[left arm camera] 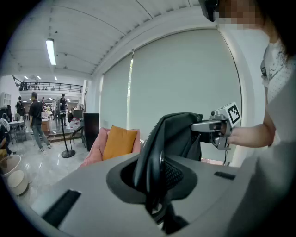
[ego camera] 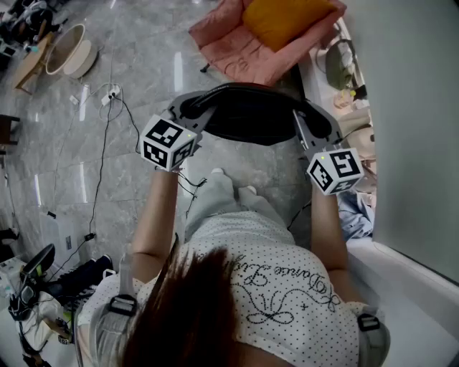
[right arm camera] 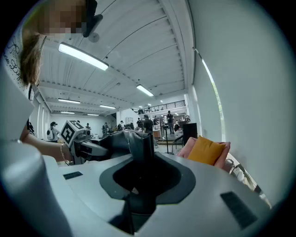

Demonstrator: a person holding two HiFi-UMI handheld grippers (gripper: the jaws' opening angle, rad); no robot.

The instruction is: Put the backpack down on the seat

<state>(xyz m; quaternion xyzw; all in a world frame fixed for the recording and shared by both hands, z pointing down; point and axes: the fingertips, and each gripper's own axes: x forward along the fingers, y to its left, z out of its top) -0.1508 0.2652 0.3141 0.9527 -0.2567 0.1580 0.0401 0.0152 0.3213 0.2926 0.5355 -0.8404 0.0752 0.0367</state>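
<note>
A black backpack [ego camera: 251, 115] hangs in the air in front of me, stretched between both grippers. My left gripper [ego camera: 195, 111] is shut on one black strap [left arm camera: 155, 152] at the pack's left side. My right gripper [ego camera: 304, 125] is shut on another strap [right arm camera: 141, 141] at its right side. In each gripper view the strap runs straight down into the jaws, and the other gripper [left arm camera: 217, 127] [right arm camera: 76, 139] shows across the pack. The seat, a pink chair [ego camera: 237, 43] with an orange cushion [ego camera: 287, 18], stands on the floor beyond the backpack, apart from it.
Grey marble floor below. Two basins [ego camera: 68, 50] sit far left, with a power strip [ego camera: 109, 94] and cables trailing over the floor. A white ledge [ego camera: 401, 272] and window blind run along the right. People and a stand [left arm camera: 67, 139] are far back in the hall.
</note>
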